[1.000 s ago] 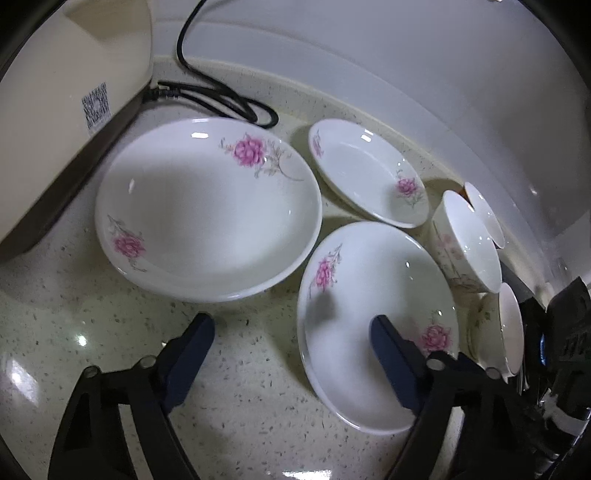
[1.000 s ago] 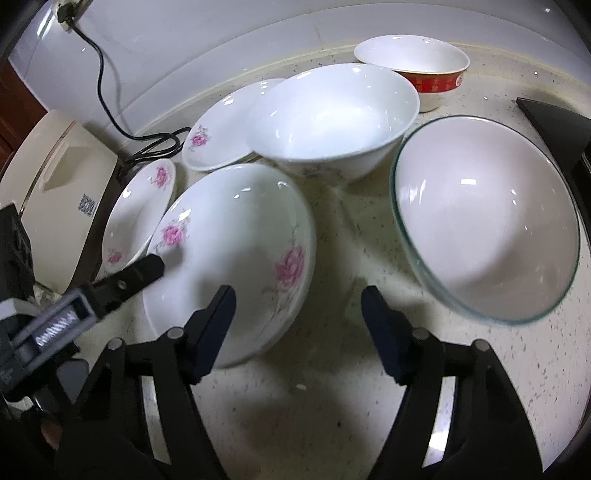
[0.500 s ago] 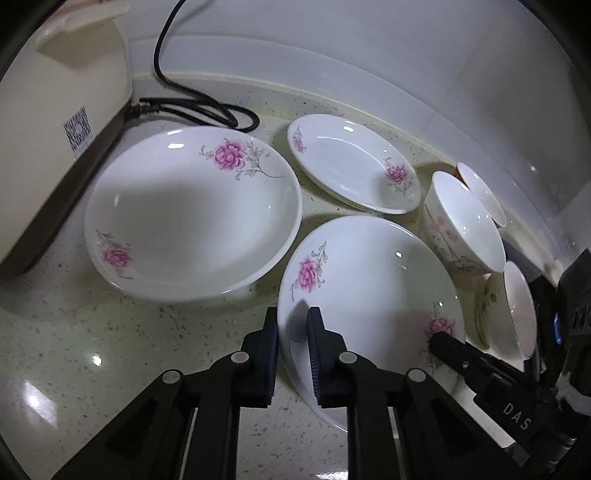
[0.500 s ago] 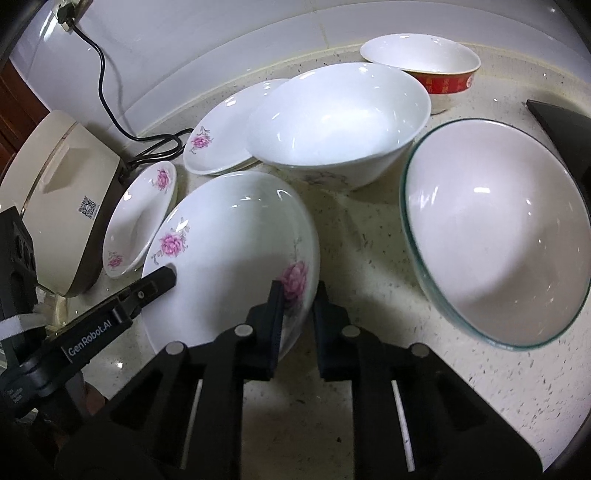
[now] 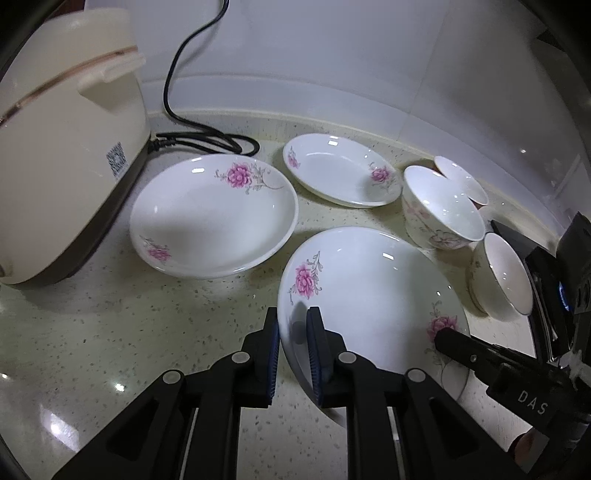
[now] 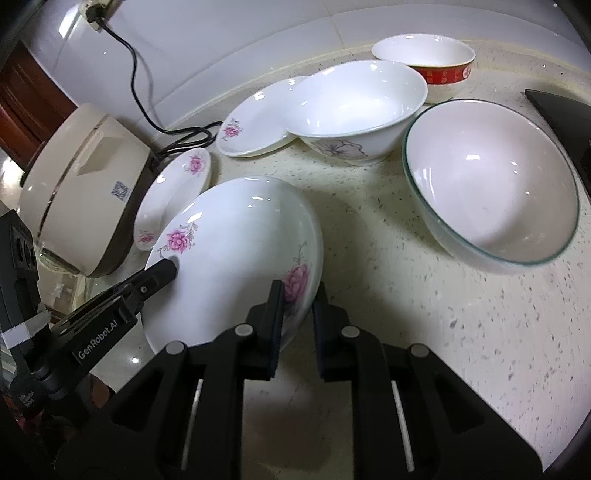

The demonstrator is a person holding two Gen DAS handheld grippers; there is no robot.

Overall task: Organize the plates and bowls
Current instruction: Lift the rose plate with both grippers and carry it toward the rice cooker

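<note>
Pinching flowered plate [image 5: 373, 291] rim, both hand-held grippers

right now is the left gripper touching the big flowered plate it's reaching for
Touching. The left wrist view shows the left gripper shut on the rim of the flowered plate, a finger on either side; the right wrist view shows a finger tip on the plate's inner face.

A glossy speckled table [image 6: 424, 295] meets a white tiled wall [image 5: 332, 55]; a black cord [image 6: 133, 74] runs to a wall socket [image 6: 92, 5].
</note>
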